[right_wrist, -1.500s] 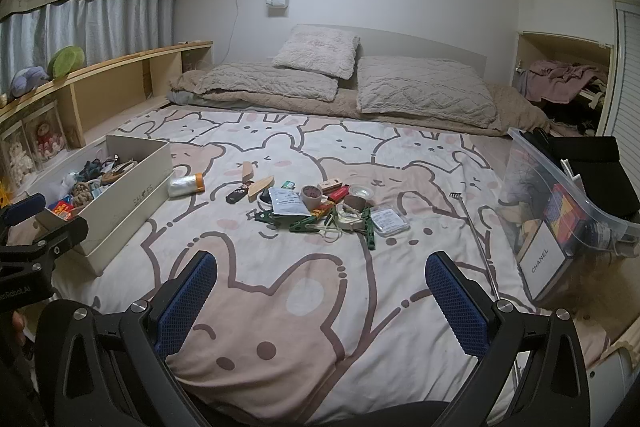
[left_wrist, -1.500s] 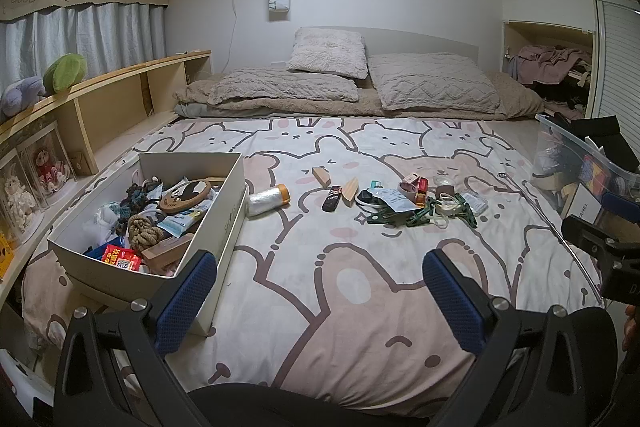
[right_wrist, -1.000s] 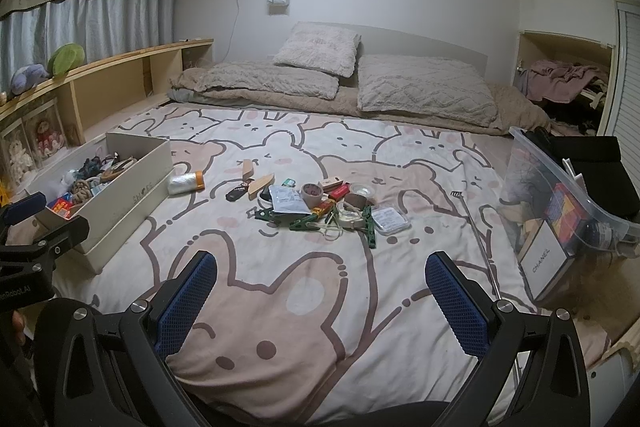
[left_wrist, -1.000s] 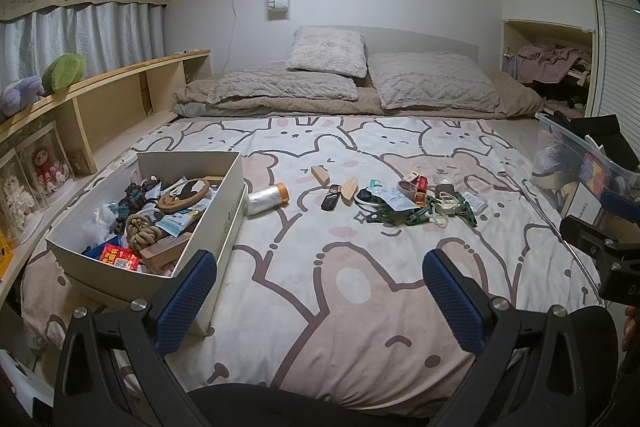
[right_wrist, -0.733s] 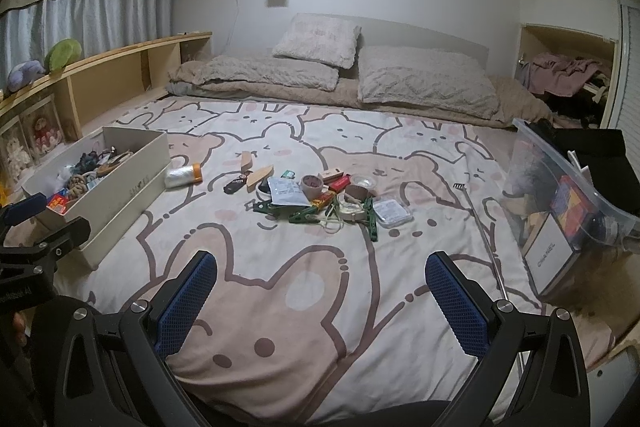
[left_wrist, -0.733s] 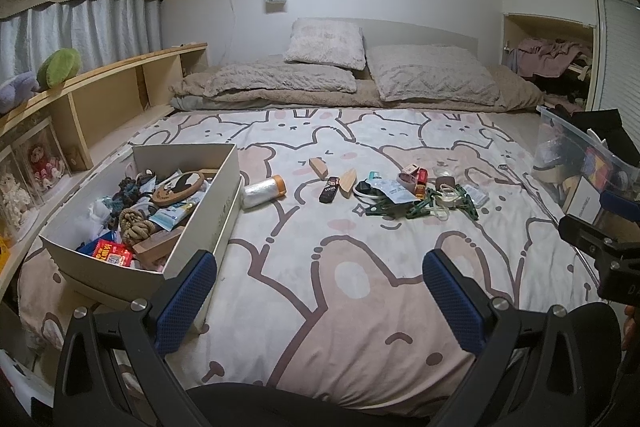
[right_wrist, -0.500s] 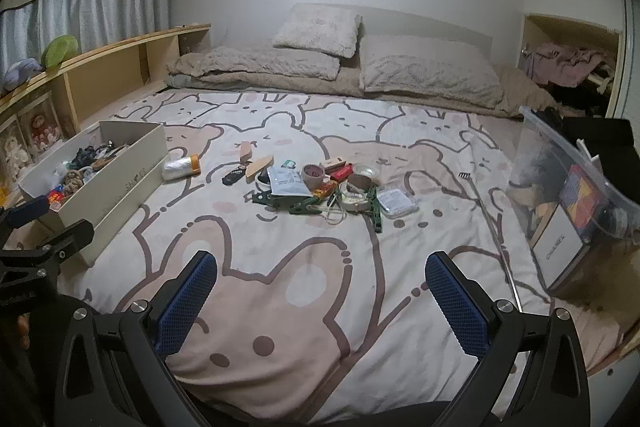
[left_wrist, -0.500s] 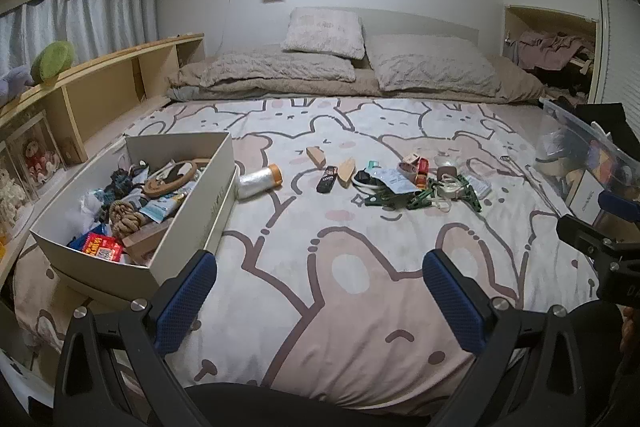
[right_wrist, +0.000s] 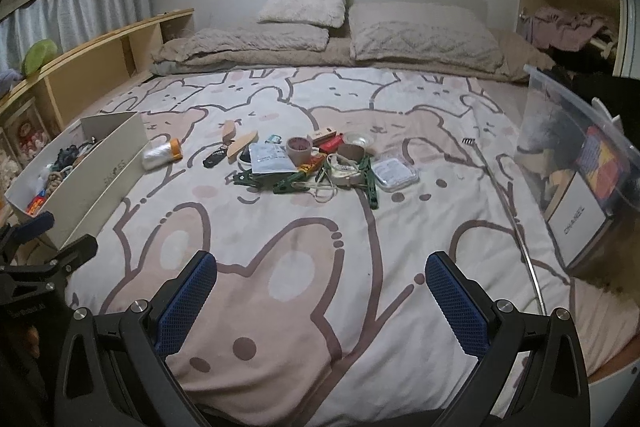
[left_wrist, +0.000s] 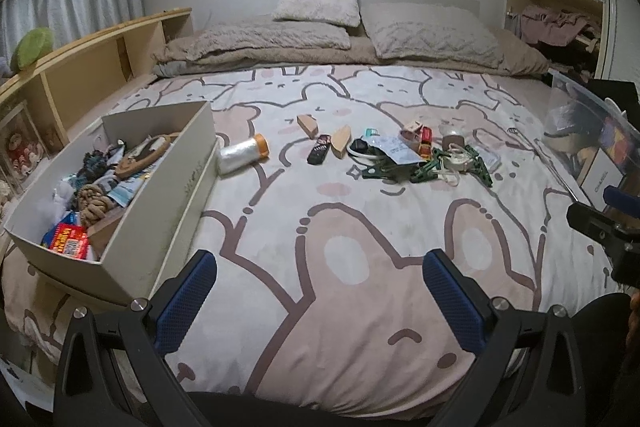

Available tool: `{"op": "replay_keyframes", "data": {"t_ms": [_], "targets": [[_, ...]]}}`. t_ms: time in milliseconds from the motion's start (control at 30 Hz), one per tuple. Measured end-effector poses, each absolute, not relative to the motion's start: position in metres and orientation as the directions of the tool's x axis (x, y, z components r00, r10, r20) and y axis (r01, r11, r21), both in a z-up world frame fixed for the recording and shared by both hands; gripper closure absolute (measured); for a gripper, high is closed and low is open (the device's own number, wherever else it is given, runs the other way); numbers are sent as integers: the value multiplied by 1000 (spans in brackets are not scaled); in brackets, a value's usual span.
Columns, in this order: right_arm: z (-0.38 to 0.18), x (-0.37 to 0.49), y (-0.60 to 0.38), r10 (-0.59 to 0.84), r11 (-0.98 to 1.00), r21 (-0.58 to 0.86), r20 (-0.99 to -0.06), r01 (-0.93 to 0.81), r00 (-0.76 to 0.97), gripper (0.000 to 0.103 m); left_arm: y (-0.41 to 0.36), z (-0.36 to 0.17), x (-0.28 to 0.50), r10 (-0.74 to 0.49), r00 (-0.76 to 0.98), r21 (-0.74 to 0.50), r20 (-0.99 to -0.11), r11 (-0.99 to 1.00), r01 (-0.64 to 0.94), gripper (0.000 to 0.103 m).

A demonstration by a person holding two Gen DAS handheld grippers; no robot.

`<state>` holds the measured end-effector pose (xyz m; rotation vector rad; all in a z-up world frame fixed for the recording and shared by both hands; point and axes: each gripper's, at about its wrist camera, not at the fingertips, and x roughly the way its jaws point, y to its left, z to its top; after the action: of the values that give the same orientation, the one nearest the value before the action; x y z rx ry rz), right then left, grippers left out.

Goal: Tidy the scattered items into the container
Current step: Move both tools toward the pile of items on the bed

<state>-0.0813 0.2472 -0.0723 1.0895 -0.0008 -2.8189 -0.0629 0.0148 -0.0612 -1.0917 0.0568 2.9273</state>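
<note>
At the bottom of each wrist view we see our own tools first. The left gripper (left_wrist: 320,295) hangs over bare bedspread (left_wrist: 360,227) with its blue pads wide apart and nothing between them. The right gripper (right_wrist: 322,297) matches it: spread wide, empty, low over the quilt.

Just beyond, at the left of the left wrist view, stands the white box (left_wrist: 172,211). It already holds a good jumble: a rope knot, a red packet, a wooden-framed piece and more. So we judge part of the tidying done.

Farther up, near the box's far corner, lies a clear roll with an orange cap (left_wrist: 242,158). Past it, in the middle of the frame, sit two wooden blocks and a dark remote-like thing (left_wrist: 319,153). To their right is the main heap: green clothes pegs (right_wrist: 292,183), a paper packet (right_wrist: 269,157), tape rolls, a clear case (right_wrist: 394,174). All of that is still to be collected.

Both grippers point up the bed, well short of the heap, touching nothing; we read them as approaching.
</note>
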Motion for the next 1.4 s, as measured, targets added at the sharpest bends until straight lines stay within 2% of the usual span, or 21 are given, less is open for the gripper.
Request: {"op": "replay_keyframes", "data": {"t_ms": [300, 800, 900, 1067, 1400], "targets": [[-83, -115, 252, -120, -992, 66, -703, 104, -702, 0, 30, -77, -91, 29, -716, 25, -697, -998, -64, 0], [-116, -185, 281, -116, -993, 110, -766, 49, -632, 0, 69, -105, -140, 150, -641, -45, -753, -983, -177, 0], [-126, -196, 287, -152, -987, 144, -758, 65, -634, 0, 77, -112, -150, 168, -618, -57, -768, -979, -195, 0], [-140, -215, 286, -123, -992, 96, -783, 77, -610, 0, 92, -122, -166, 176, -596, -57, -783, -975, -214, 0], [-167, -253, 295, -130, -991, 101, -817, 82, -561, 0, 111, -148, -202, 196, -552, -85, -811, -972, -221, 0]]}}
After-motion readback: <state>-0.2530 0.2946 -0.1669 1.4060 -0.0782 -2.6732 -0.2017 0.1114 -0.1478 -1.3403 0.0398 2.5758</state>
